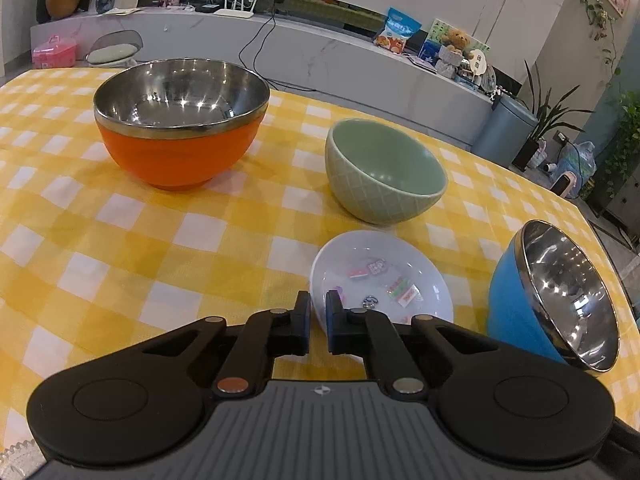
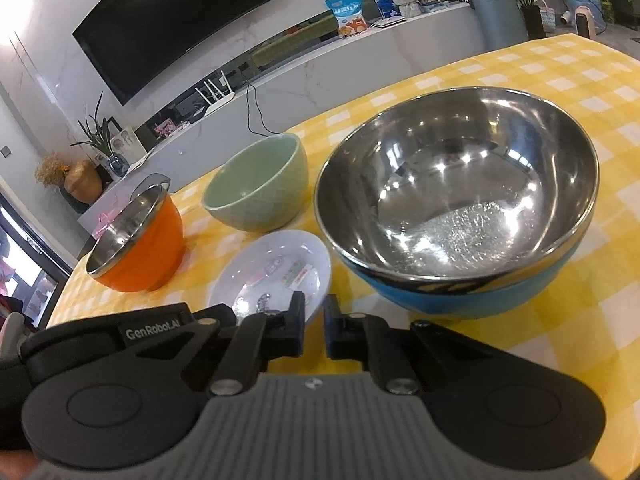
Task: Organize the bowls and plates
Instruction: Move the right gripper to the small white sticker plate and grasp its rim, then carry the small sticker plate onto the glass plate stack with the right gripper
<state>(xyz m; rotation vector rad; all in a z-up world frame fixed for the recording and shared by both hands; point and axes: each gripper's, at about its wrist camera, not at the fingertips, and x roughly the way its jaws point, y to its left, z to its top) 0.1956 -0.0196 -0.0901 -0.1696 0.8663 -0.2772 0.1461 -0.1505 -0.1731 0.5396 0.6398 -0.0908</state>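
Observation:
A small white plate (image 1: 384,280) with printed pictures lies on the yellow checked tablecloth (image 1: 140,240). My left gripper (image 1: 318,314) has its jaws nearly together around the plate's near-left rim. Behind stand an orange steel-lined bowl (image 1: 180,120) and a green ceramic bowl (image 1: 384,176); a blue steel-lined bowl (image 1: 552,296) is at the right. In the right wrist view my right gripper (image 2: 314,316) is shut at the white plate's (image 2: 272,276) near-right rim, left of the blue bowl (image 2: 456,200). The green bowl (image 2: 260,184) and orange bowl (image 2: 136,244) stand beyond.
The table's far edge (image 1: 400,120) faces a white TV bench (image 1: 320,52) with a router, snack bag and toys. A blue bin (image 1: 504,128) and plants stand at the right. The tablecloth (image 2: 560,320) runs on right of the blue bowl.

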